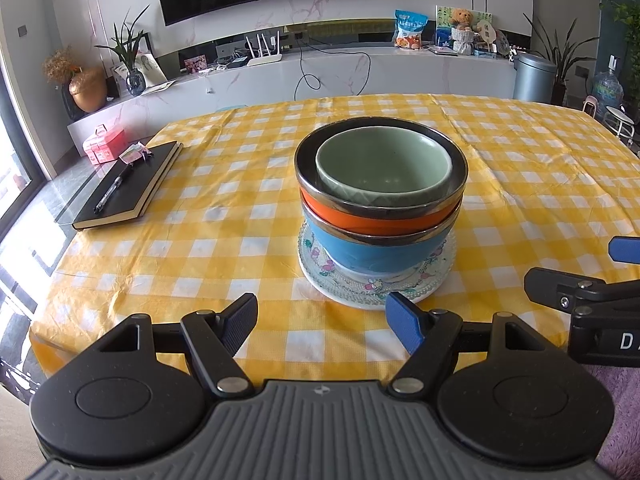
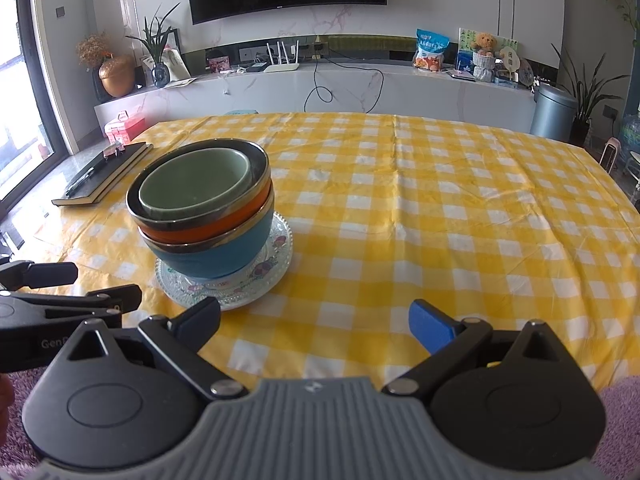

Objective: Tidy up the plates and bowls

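We found three nested bowls stacked on a glass plate, with both grippers spread and holding nothing.

From the left wrist view, we saw the left gripper (image 1: pixel 322 322) with its jaws wide apart just short of the patterned clear glass plate (image 1: pixel 436 276) on the yellow-and-white checked tablecloth (image 1: pixel 240 216); on the plate sat the blue steel-rimmed bowl (image 1: pixel 376 254), in it the orange steel-rimmed bowl (image 1: pixel 360 220), and in that the pale green ceramic bowl (image 1: pixel 384 168). A black notebook (image 1: pixel 128 184) with a pen lay well apart to the left. From the right wrist view, we saw the right gripper (image 2: pixel 316 322) likewise spread, the stack ahead to its left and the left gripper beside it.
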The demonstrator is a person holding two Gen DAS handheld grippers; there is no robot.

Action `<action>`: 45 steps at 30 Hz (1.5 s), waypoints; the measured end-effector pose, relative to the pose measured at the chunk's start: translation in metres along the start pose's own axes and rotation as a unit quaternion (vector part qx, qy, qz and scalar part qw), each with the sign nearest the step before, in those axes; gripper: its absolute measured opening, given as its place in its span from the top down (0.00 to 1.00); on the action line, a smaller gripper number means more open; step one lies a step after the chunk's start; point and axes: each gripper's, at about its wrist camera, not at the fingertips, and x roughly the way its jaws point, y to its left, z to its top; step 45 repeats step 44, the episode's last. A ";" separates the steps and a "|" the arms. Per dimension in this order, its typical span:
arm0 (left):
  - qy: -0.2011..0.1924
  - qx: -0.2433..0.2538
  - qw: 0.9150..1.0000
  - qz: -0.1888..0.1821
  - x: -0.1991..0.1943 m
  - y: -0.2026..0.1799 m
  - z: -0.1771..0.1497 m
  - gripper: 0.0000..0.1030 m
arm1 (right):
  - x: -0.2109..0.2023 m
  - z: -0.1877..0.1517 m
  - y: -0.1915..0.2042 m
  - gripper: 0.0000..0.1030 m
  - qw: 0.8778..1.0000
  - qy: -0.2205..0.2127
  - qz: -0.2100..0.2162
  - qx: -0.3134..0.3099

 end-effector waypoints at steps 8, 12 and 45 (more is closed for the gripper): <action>-0.001 0.004 1.000 0.002 0.001 0.000 -0.002 0.17 | 0.003 -0.003 0.000 0.04 1.000 0.003 0.001 0.000; 0.000 0.004 1.000 0.002 0.001 0.000 -0.002 0.17 | 0.005 -0.003 0.000 0.04 1.000 0.005 0.001 0.000; -0.014 0.008 1.000 0.001 -0.004 -0.001 0.001 0.17 | 0.008 -0.004 0.000 0.04 1.000 0.014 0.003 0.000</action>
